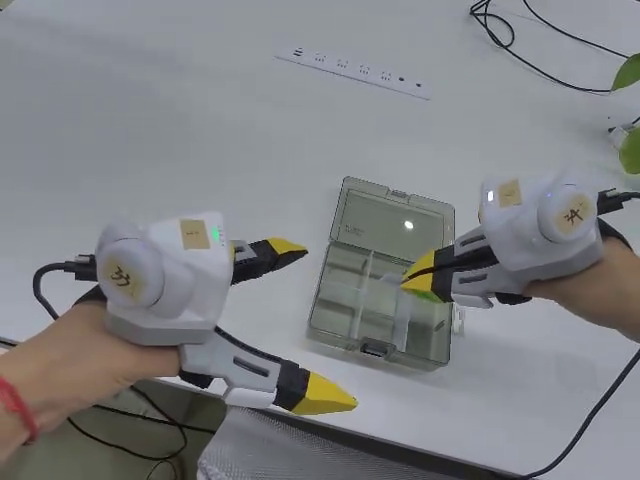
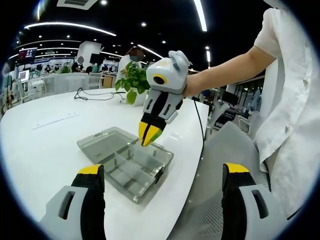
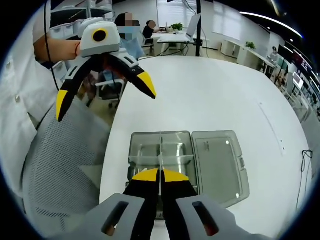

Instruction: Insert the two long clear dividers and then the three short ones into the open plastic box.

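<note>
The clear plastic box [image 1: 322,318] lies open near the table's front edge, its lid [image 1: 395,222] flat behind the tray. My right gripper [image 1: 412,280] hangs over the tray's right part, shut on a thin clear divider [image 3: 160,150] that stands on edge inside the box [image 3: 142,150]. Another clear divider [image 3: 175,159] crosses the tray. My left gripper [image 1: 315,322] hovers left of the box with its jaws spread wide and nothing between them. In the left gripper view, the right gripper [image 2: 148,137] points down into the box [image 2: 107,150].
A white power strip [image 1: 352,70] lies at the back of the table. Black cables [image 1: 545,45] and plant leaves [image 1: 628,110] sit at the far right. The table's front edge runs just below the box, with a mesh chair [image 1: 260,450] under it.
</note>
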The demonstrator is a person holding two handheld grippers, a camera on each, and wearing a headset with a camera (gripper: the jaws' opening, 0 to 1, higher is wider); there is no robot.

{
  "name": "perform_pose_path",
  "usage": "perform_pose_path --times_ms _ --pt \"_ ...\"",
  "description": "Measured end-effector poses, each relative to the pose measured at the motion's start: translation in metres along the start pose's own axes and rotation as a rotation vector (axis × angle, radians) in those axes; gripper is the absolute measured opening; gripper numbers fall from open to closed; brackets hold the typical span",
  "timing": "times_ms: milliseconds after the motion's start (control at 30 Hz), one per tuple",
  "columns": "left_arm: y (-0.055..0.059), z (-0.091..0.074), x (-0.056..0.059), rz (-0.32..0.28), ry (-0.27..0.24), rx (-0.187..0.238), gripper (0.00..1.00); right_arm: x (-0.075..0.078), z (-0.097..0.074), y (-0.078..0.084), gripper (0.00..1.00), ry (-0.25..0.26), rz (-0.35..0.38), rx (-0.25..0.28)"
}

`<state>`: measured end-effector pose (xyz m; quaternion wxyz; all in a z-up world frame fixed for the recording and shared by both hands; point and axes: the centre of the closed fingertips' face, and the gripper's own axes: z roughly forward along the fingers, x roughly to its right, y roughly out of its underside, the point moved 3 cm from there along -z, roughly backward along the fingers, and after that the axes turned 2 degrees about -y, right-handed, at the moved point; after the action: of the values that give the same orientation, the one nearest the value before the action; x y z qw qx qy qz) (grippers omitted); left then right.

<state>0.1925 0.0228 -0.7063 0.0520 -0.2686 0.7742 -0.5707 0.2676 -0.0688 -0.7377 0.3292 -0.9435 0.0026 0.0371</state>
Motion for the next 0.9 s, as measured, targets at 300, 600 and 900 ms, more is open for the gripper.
perform_pose_path --times_ms 300,600,900 --pt "0.0 -0.001 0.0 -0.002 0.0 0.002 1.0 0.001 0.006 0.001 0.02 0.001 -0.01 0.0" --pt "0.001 -0.001 0.0 -0.001 0.003 -0.002 1.0 0.005 0.022 0.009 0.02 -0.01 0.004 -0.037" --pt "0.002 -0.001 0.0 -0.004 0.005 -0.003 0.99 0.005 0.033 0.015 0.02 -0.019 -0.004 -0.085"
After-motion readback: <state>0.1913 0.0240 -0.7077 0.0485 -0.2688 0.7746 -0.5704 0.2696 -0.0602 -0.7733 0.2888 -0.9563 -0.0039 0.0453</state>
